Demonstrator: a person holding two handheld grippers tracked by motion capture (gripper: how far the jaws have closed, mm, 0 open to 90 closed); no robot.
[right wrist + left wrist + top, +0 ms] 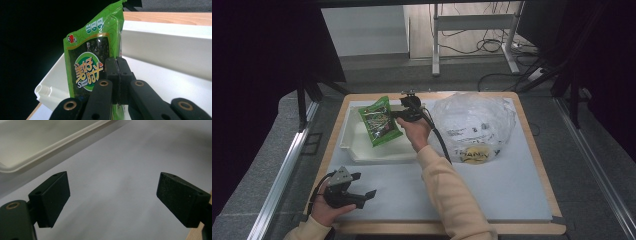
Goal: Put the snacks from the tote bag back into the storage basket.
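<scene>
A green snack packet [379, 121] with a dark seaweed picture hangs over the white tray [357, 150] at the back left of the table. My right gripper [398, 115] is shut on the packet's right edge. In the right gripper view the black jaws are pressed together on the packet [87, 65], with the gripper [117, 75] above the tray's floor and its far wall [170, 45] behind. My left gripper [364, 187] rests near the table's front left corner, jaws wide apart. In the left gripper view the gripper [112, 197] has nothing between its pads [56, 195] above the white mat.
A crumpled clear plastic bag [474, 122] with something yellow inside lies right of the tray. The white mat [492, 190] covers the wooden table. The tray's rim [50, 145] lies close ahead of the left gripper. Dark curtains flank the table.
</scene>
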